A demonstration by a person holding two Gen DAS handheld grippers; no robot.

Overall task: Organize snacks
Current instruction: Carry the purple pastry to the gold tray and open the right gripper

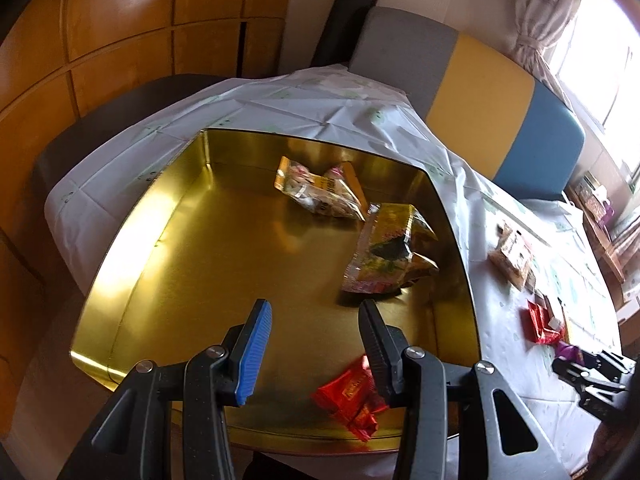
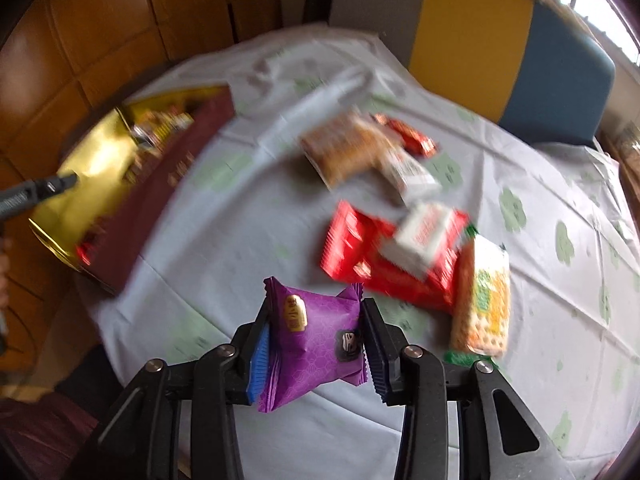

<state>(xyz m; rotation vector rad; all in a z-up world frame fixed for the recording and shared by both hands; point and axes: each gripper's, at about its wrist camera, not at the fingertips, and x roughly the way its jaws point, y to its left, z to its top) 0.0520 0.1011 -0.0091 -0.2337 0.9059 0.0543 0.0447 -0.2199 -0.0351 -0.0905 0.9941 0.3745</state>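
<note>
Left wrist view. Gold tin [image 1: 132, 240] is filling the middle of the frame, sitting on the white tablecloth [image 1: 280, 108]. Left gripper [image 1: 314, 312] is hovering over the tin's lower part, fingers spread wide and gripping nothing. Just beside its right finger, at lower centre, a red snack packet [image 1: 348, 400] is lying on the tin floor. Two yellowish packets [image 1: 320, 188] [image 1: 388, 252] are resting toward the tin's upper right. Past the tin's right wall, loose snacks [image 1: 516, 256] are lying on the cloth at the right of the frame.

Right wrist view, blurred. The tin [image 2: 92, 172] is showing at the left of the frame, its dark red outer wall [image 2: 160, 184] facing the camera. At lower centre the right gripper [image 2: 316, 318] is clamping a purple snack packet [image 2: 312, 340] between its fingers, holding it above the cloth. To the right of centre a pile of snacks is lying on the cloth: a brown packet [image 2: 348, 152] at upper centre, a large red packet [image 2: 360, 256] with a white one [image 2: 424, 236] lying on it, and an orange-and-green cracker pack [image 2: 484, 300] at the far right.
</note>
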